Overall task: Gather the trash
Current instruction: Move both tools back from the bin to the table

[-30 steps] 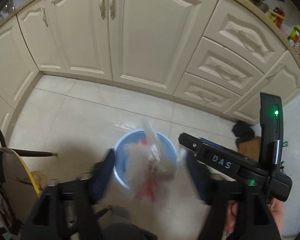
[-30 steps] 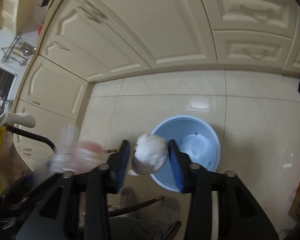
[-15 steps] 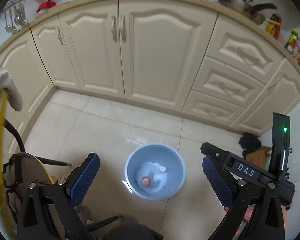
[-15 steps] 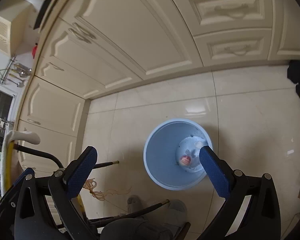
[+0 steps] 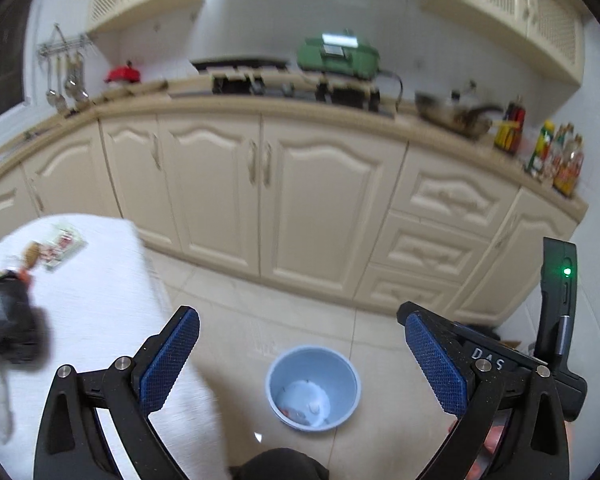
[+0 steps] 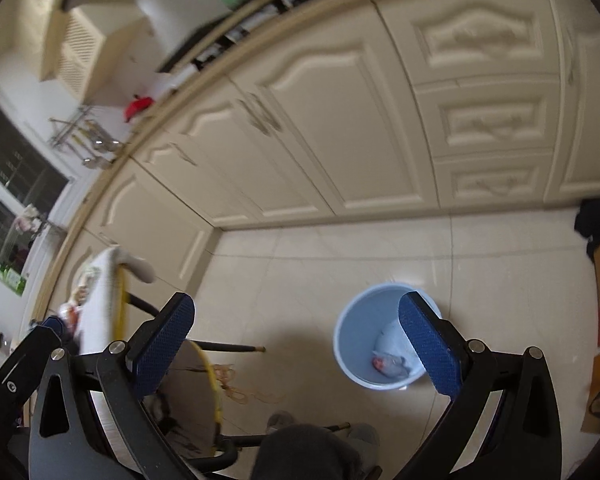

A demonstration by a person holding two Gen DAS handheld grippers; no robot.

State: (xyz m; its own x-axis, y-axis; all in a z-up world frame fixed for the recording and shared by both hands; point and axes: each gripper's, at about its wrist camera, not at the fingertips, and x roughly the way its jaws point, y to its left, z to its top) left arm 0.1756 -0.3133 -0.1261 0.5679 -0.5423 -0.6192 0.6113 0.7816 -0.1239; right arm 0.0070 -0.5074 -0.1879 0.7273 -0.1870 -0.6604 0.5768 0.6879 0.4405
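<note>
My left tongs (image 5: 298, 354): spread wide, empty
My right tongs (image 6: 296, 330): spread wide, empty
Blue bin (image 5: 342, 364): on floor, near cabinets
Trash (image 6: 388, 363): inside bin
Wrappers (image 5: 58, 245): table, far left

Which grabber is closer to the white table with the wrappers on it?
Left. The left gripper hangs beside the white table, its left finger over the cloth edge. The right gripper is farther off, with the table at the far left of its view.
</note>
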